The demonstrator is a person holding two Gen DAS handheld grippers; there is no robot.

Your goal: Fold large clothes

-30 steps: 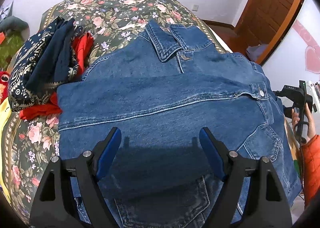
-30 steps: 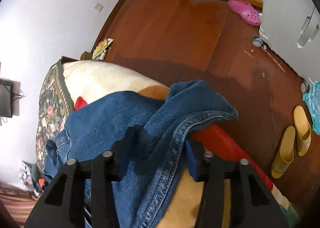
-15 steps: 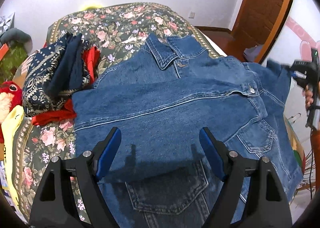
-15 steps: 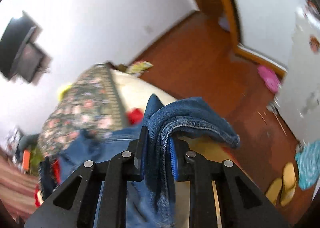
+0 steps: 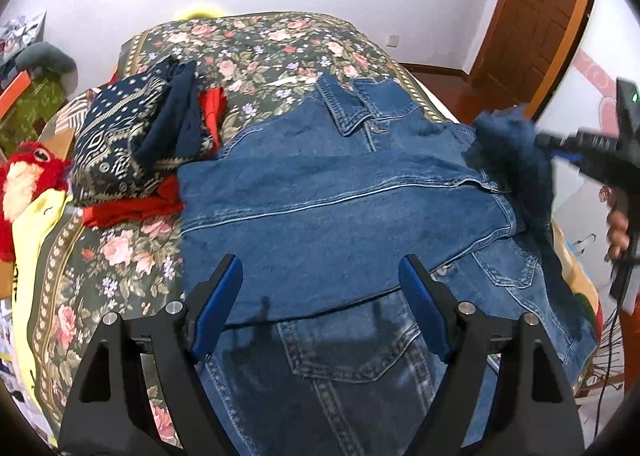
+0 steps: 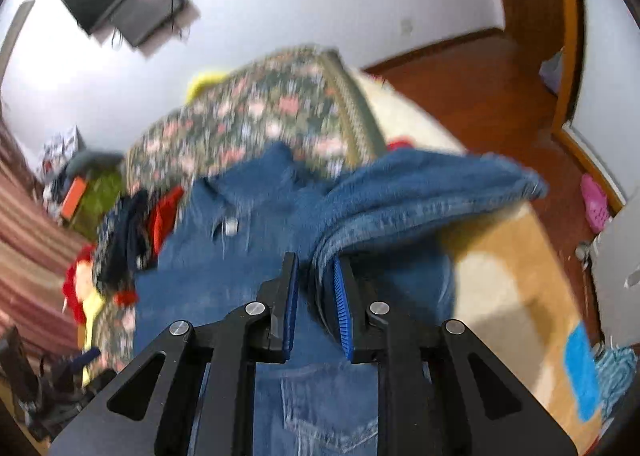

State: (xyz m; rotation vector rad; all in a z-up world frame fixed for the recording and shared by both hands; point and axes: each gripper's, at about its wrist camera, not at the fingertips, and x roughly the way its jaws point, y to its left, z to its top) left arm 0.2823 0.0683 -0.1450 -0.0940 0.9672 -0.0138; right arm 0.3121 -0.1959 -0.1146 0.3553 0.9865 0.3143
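A blue denim jacket [image 5: 340, 212] lies spread on the floral bed cover [image 5: 256, 40], collar at the far side. My left gripper [image 5: 320, 288] is open and empty, hovering over the jacket's near part. My right gripper [image 6: 316, 288] is shut on the jacket's sleeve [image 6: 420, 184] and holds it up above the jacket body [image 6: 224, 268]; the view is blurred. In the left wrist view the right gripper [image 5: 560, 148] shows at the far right with the sleeve [image 5: 512, 152] bunched in it.
A pile of dark patterned and red clothes [image 5: 144, 136] lies left of the jacket. A red plush toy [image 5: 28, 172] sits at the bed's left edge. Wooden floor [image 6: 480, 84] and a door [image 5: 548, 12] are to the right.
My right gripper closed on the sleeve, lifted it and swung it from the bed's right edge inward over the jacket. My left gripper rose and pulled back a little, staying open.
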